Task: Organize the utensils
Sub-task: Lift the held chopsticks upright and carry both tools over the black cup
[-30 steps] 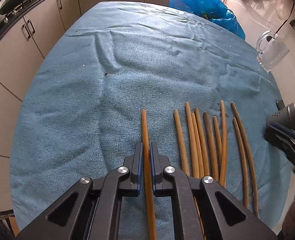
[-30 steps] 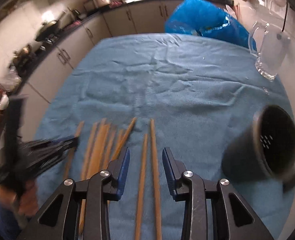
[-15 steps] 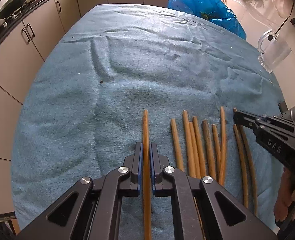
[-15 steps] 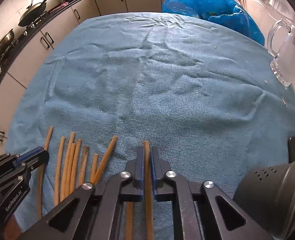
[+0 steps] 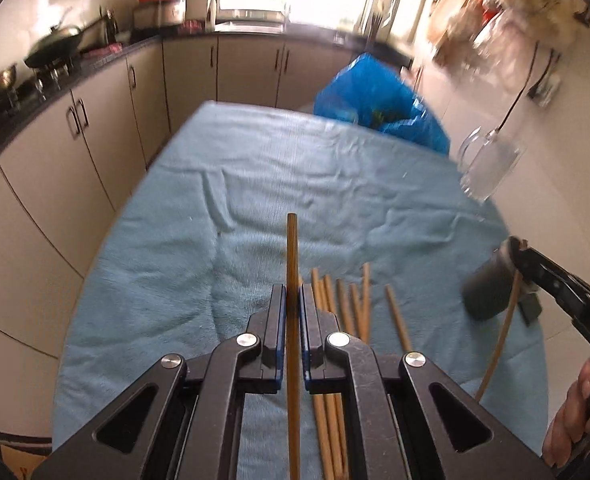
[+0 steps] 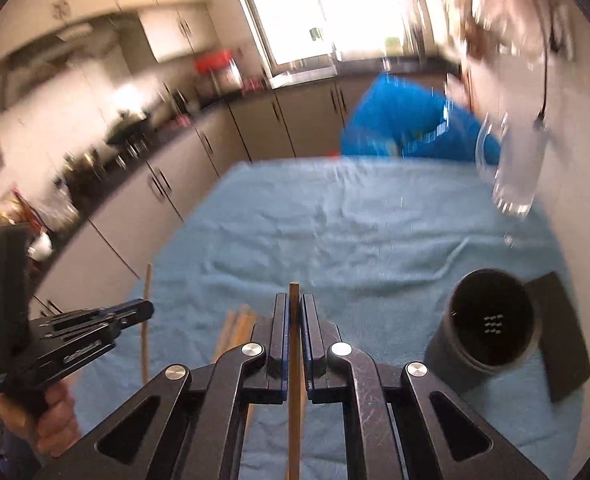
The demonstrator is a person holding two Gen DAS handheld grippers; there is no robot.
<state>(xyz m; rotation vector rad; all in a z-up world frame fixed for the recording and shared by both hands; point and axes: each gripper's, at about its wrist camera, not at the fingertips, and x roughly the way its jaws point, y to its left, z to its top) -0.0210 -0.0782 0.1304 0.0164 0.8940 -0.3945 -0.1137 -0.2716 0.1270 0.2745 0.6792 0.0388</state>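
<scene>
My left gripper (image 5: 291, 300) is shut on a wooden chopstick (image 5: 292, 256) and holds it lifted above the blue cloth. Several more chopsticks (image 5: 347, 304) lie on the cloth just right of it. My right gripper (image 6: 294, 308) is shut on another chopstick (image 6: 294, 292), also lifted. A dark round utensil holder (image 6: 491, 324) stands open-topped to its right; it also shows in the left wrist view (image 5: 489, 288). The right gripper appears at the right edge of the left wrist view (image 5: 519, 248), and the left gripper at the left of the right wrist view (image 6: 145, 309).
A blue cloth (image 5: 295, 168) covers the table. A glass mug (image 5: 487, 164) stands at the far right edge, a blue plastic bag (image 5: 379, 100) beyond the far end. A dark flat slab (image 6: 563, 320) lies beside the holder. Kitchen cabinets (image 5: 95, 136) run along the left.
Both grippers have risen and tilted up, each lifting its chopstick off the cloth. The right gripper closed on its chopstick one second to half a second ago.
</scene>
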